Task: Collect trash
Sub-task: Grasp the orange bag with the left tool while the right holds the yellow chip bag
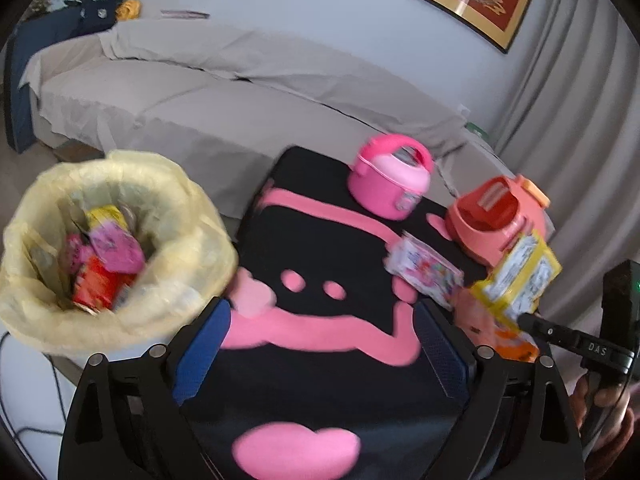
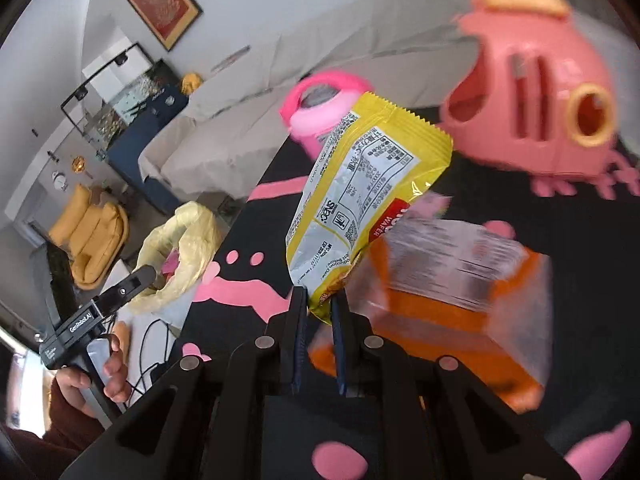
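right fingers (image 2: 320, 304) pinch yellow wrapper (image 2: 368, 184) edge | left fingers (image 1: 324, 332) wide, empty | bin (image 1: 116, 240) beside table edge

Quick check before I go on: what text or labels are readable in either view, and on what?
"WAFER": yellow wrapper, red patch.
"GenRobot.AI": left gripper, seen from the right wrist.
"DAS": right gripper, seen from the left wrist.
Wrapper's fine print, orange packet and white packet: too blurred to read.
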A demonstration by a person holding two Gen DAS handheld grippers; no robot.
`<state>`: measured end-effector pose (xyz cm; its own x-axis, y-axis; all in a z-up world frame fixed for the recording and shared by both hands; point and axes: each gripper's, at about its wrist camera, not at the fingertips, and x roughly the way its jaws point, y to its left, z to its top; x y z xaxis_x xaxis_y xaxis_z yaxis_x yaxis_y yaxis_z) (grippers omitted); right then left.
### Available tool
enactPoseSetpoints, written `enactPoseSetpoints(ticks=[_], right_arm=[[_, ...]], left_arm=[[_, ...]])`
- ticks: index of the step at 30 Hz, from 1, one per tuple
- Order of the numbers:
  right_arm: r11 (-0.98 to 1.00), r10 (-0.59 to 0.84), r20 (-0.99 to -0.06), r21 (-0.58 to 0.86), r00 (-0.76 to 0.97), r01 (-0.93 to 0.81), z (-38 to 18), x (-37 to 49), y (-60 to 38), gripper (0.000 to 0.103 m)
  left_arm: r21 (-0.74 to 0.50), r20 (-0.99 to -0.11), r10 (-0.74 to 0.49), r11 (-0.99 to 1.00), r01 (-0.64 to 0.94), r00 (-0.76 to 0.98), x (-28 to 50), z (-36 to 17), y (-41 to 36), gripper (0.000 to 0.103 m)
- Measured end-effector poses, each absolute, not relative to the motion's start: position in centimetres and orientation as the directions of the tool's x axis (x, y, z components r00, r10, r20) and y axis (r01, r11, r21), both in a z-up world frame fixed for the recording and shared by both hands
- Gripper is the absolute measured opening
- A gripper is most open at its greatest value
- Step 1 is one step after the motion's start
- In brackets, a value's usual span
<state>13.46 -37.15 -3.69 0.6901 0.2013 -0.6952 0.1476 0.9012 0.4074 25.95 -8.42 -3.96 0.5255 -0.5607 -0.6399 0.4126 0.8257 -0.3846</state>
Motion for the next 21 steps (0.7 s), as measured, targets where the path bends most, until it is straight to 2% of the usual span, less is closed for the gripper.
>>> enactPoseSetpoints(ticks=[4, 10, 12, 14, 18, 21], right_arm=[[0.922, 0.043, -0.691, 0.306, 0.722, 0.238, -2.6, 10.0, -39.9, 0.011], [0.915, -0.054, -0.714, 0.245, 0.698, 0.320, -3.3, 6.4, -43.8, 0.011], [0.914, -0.080, -0.716, 0.224, 0.694, 0.337, -3.9, 5.3, -44.1, 0.011], [0.916, -0.090, -0.720, 0.212, 0.688, 0.341, -4.4, 4.7, -44.5, 0.011], [0.917, -0.102, -0.717, 0.201, 0.690, 0.345, -5.4, 3.7, -45.3, 0.011], [0.914, -0.103, -0.708, 0.209, 0.699, 0.347, -5.7, 3.4, -45.8, 0.011]], left_arm=[[-0.397, -0.645, -0.609, 0.784, 0.478, 0.462, 24.1, -3.9, -12.3, 0.092], [-0.329, -0.618, -0.669, 0.697, 0.637, 0.413, 20.8, -3.7, -20.0, 0.092], [-0.266, -0.619, -0.664, 0.680, 0.683, 0.419, 20.0, -3.8, -22.7, 0.089], [-0.200, -0.639, -0.632, 0.687, 0.699, 0.439, 19.7, -4.2, -25.1, 0.079], [-0.172, -0.684, -0.596, 0.692, 0.701, 0.420, 20.1, -5.4, -27.9, 0.073], [-0.156, -0.721, -0.561, 0.703, 0.694, 0.406, 20.8, -6.4, -29.3, 0.063]])
